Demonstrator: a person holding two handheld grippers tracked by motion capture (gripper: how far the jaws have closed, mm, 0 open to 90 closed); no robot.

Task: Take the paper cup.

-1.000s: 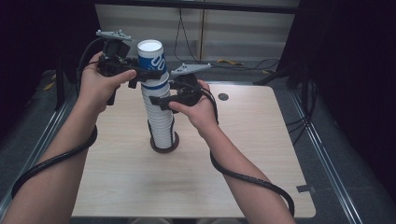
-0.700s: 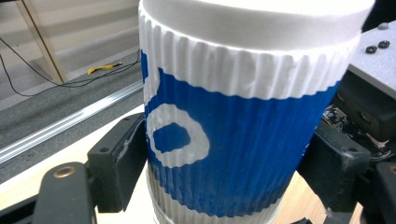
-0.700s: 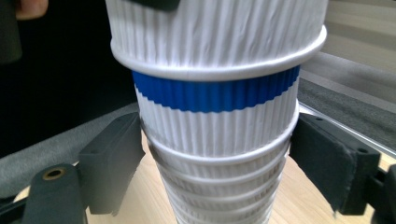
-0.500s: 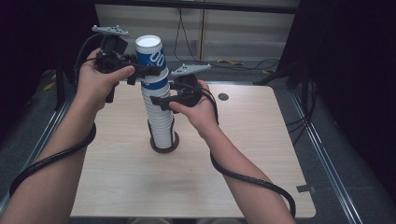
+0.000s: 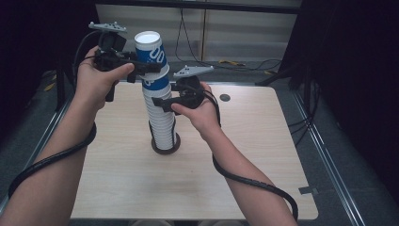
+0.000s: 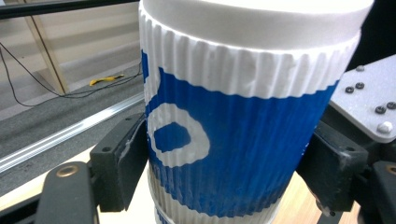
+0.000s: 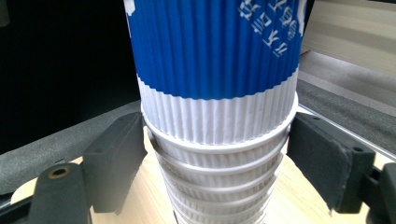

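Standing upside down near the middle of the surface (image 5: 263, 155), a tall stack of ribbed paper cups (image 5: 162, 122) rises from a dark ring (image 5: 165, 149) at its base. Each cup is nested over the one below, so only white rims show down the stack; what lies inside them cannot be seen. The top cup (image 5: 149, 52) is blue with white lettering and a white band at each end, its flat white bottom facing up, and it tilts slightly toward the left hand.

The left hand-held gripper (image 5: 141, 68) is clamped on the blue body of that top cup; in the left gripper view its pads press both sides of the cup (image 6: 243, 140), and the jaws have just been closing a little. The right hand-held gripper (image 5: 162, 102) sits lower, around the white rims just under the second blue cup. In the right gripper view its jaws flank the stack (image 7: 219, 154) with the pads at or just off the rims; they have just been closing with the stack between them.

A small dark disc (image 5: 225, 98) lies on the surface behind the right hand. Cables (image 5: 221, 61) run across the floor beyond the far edge.
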